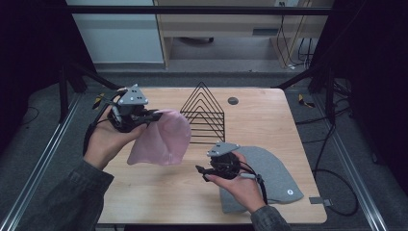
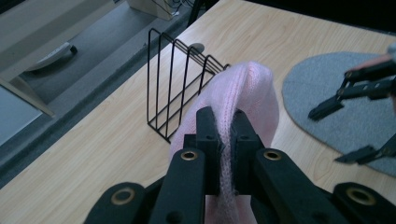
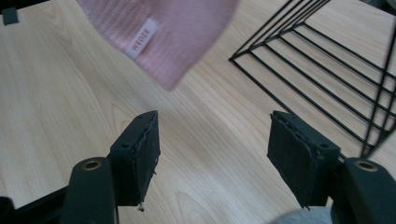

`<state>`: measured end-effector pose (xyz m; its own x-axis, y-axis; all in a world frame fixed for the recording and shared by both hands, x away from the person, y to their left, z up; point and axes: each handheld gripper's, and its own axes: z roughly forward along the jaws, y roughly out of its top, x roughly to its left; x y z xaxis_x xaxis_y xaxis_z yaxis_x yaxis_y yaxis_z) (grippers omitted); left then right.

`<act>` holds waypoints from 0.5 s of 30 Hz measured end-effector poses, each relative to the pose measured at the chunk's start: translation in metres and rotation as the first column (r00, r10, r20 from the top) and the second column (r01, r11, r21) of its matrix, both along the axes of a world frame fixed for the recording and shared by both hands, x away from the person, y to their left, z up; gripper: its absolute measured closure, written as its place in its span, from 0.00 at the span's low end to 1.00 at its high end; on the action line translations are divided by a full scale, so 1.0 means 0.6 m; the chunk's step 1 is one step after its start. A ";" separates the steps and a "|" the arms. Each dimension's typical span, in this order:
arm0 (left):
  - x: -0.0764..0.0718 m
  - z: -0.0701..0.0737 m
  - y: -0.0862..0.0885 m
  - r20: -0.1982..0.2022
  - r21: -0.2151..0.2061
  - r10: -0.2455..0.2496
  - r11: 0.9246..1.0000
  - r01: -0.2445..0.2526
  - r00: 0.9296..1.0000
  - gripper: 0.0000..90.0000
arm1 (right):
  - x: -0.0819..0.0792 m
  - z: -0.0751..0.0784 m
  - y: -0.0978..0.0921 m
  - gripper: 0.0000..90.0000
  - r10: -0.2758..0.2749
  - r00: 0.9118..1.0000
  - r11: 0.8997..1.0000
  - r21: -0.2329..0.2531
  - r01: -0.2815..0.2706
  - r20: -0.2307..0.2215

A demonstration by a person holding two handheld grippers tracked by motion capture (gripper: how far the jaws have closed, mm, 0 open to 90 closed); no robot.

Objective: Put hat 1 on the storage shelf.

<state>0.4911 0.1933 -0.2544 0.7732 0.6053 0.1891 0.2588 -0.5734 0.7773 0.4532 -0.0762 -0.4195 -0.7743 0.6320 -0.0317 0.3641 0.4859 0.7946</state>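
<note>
Clamped between the jaws of the left tongs [image 2: 226, 154] is a fold of the pink knit hat [image 1: 161, 137], which is lifted clear of the counter [image 1: 269, 120] and hangs down from the grip. In the left gripper view the jaws are pressed almost together, with only the thickness of the fabric between them. The right tongs [image 1: 204, 172] are held wide open and nothing is gripped by them; in the right gripper view bare wood is seen between the two pads, and the pink hat with its small white label [image 3: 141, 39] hangs a little beyond them.

Just behind the pink hat, the black wire rack [image 1: 206, 115] is standing upright near the middle of the counter, and its slots are empty. A grey knit hat [image 1: 269, 166] is lying flat near the right front corner, partly under the right hand.

As a judgement, the work is at an early stage: one hat is picked up but not yet placed anywhere, and the grey one is untouched. It seems that the free edge of the pink hat is to be taken by the right tongs next.
</note>
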 end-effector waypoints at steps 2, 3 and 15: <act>-0.001 0.005 -0.004 0.003 0.001 -0.014 1.000 0.014 1.000 0.95 | 0.000 -0.002 0.013 0.39 0.020 1.000 1.000 0.007 -0.020 -0.005; -0.003 0.007 -0.006 0.005 -0.004 -0.019 1.000 0.019 1.000 0.95 | 0.000 -0.002 0.013 0.39 0.020 1.000 1.000 0.007 -0.020 -0.005; -0.018 0.021 -0.025 0.014 -0.054 -0.064 0.996 0.065 0.998 0.95 | 0.023 -0.014 0.034 0.48 0.040 0.999 0.998 0.054 -0.038 -0.031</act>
<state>0.4803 0.1782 -0.2421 0.8089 0.5637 0.1672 0.2128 -0.5458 0.8105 0.4669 -0.0555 -0.4279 -0.7986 0.6013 0.0266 0.3713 0.4574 0.8080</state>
